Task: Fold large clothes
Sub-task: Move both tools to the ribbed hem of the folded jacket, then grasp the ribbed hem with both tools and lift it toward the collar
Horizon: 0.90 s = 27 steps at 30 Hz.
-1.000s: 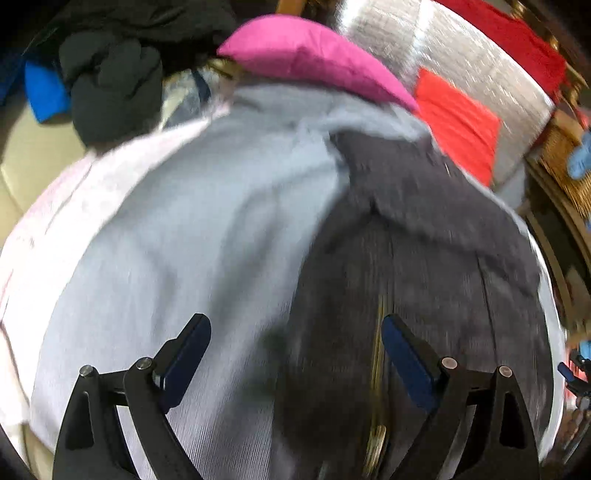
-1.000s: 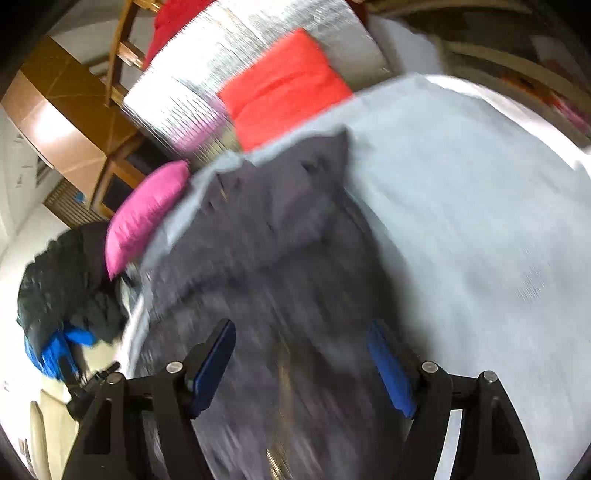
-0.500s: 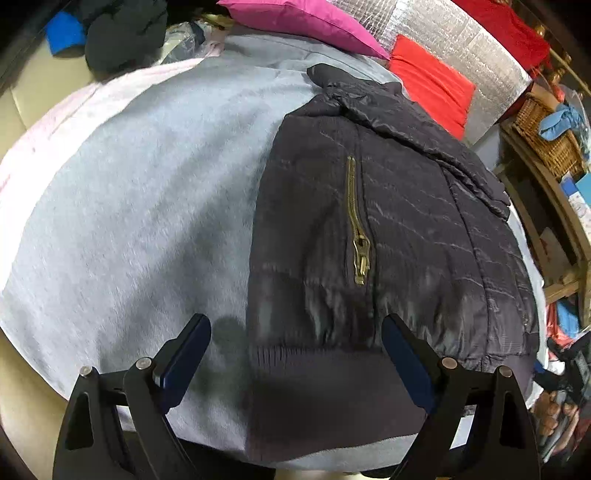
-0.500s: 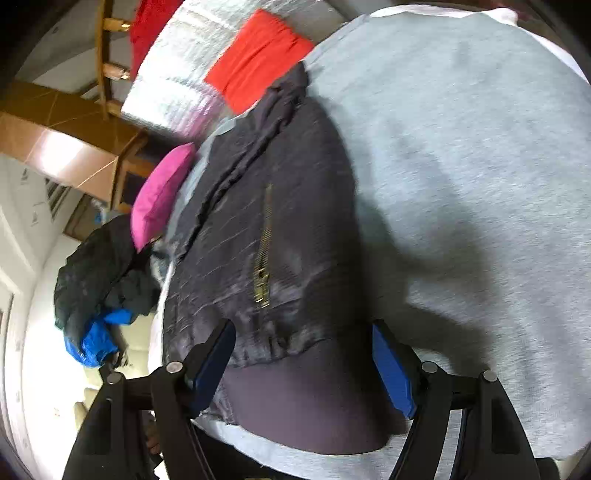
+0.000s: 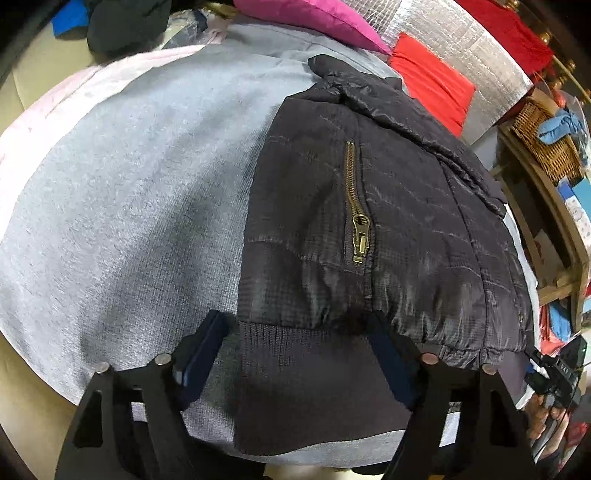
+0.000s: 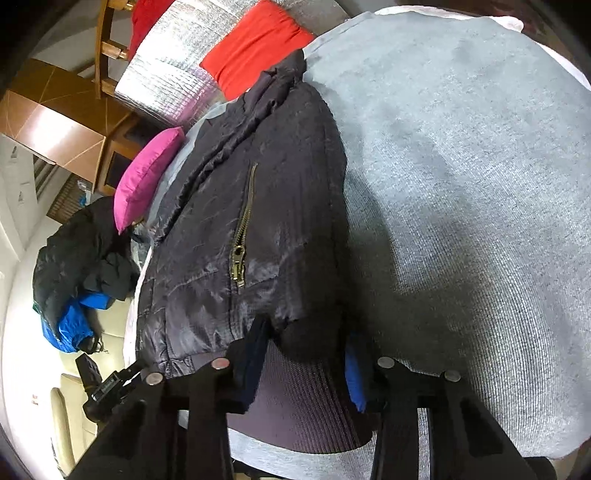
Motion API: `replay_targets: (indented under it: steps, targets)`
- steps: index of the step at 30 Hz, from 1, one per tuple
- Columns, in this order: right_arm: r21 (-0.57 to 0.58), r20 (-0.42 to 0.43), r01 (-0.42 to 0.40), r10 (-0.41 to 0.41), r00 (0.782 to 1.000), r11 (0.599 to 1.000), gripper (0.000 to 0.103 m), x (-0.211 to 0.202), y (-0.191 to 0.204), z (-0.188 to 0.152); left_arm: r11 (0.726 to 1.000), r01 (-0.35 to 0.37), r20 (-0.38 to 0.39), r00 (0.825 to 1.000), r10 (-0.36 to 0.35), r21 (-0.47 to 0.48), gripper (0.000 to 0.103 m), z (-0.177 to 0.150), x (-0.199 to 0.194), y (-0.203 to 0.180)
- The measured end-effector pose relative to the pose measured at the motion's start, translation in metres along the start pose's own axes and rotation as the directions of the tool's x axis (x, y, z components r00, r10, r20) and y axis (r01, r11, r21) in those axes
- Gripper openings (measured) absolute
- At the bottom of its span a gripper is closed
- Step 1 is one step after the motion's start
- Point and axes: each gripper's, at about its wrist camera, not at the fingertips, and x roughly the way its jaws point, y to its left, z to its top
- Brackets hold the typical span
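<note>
A dark quilted jacket point(image 5: 399, 221) with a brass zipper point(image 5: 356, 206) lies folded lengthwise on a grey blanket point(image 5: 140, 192). Its ribbed hem point(image 5: 306, 384) points toward me. My left gripper point(image 5: 299, 354) is open, its fingers straddling the left part of the hem just above the cloth. In the right wrist view the jacket point(image 6: 258, 229) runs away from me. My right gripper point(image 6: 306, 362) is open, its jaws either side of the hem's right corner point(image 6: 303, 398). I cannot tell if the pads touch the fabric.
A pink cushion point(image 5: 314, 18), red cushions point(image 5: 432, 81) and a silver quilted pad point(image 5: 480, 48) lie at the far end. A pile of dark and blue clothes point(image 6: 74, 280) sits to the left. Wooden shelves with a basket point(image 5: 543, 147) stand on the right.
Both grippers have pulled back from over the jacket's body to its near hem and come down close to it. The jacket lies where it was.
</note>
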Motion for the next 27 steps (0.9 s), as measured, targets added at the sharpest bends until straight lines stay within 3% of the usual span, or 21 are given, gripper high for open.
replay_targets:
  steps: [2, 4, 6, 12, 17, 19, 21, 27]
  targets:
    - [0.005, -0.005, -0.027, 0.027, 1.0, 1.0, 0.052, 0.0, -0.001, -0.001, 1.0, -0.016, 0.0, 1.0, 0.016, 0.017, 0.08, -0.001, 0.0, -0.002]
    - [-0.027, -0.014, -0.008, 0.008, 1.0, 1.0, 0.052, 0.002, 0.003, -0.001, 0.998, -0.039, 0.005, 0.999, 0.038, 0.049, 0.063, -0.003, -0.002, -0.005]
    - [-0.076, -0.01, 0.025, -0.026, 1.0, 0.997, 0.052, 0.004, 0.01, -0.004, 0.995, -0.063, 0.017, 0.998, 0.062, 0.073, 0.04, -0.004, -0.003, -0.009]
    - [-0.058, 0.0, 0.023, -0.023, 1.0, 0.998, 0.05, 0.003, 0.008, -0.005, 0.998, -0.042, 0.0, 0.999, 0.042, 0.048, 0.038, -0.002, -0.005, -0.002]
    - [-0.058, -0.033, 0.055, -0.057, 0.998, 0.997, 0.03, 0.005, 0.008, -0.001, 0.998, -0.051, -0.003, 0.999, 0.051, 0.039, 0.039, 0.0, -0.003, -0.005]
    - [-0.031, -0.048, 0.037, -0.038, 0.998, 0.999, 0.02, 0.005, 0.005, -0.001, 0.998, -0.052, -0.002, 0.999, 0.052, 0.032, 0.036, 0.0, -0.005, -0.005]
    - [-0.037, -0.046, 0.03, -0.031, 0.998, 0.999, 0.017, 0.003, 0.007, -0.002, 0.997, -0.063, 0.009, 0.998, 0.063, 0.048, 0.018, 0.002, -0.003, -0.01]
    - [-0.002, -0.029, -0.044, 0.044, 0.999, 0.999, 0.012, -0.007, 0.005, -0.003, 0.999, -0.011, 0.02, 1.0, 0.01, 0.035, 0.014, 0.0, -0.016, -0.002]
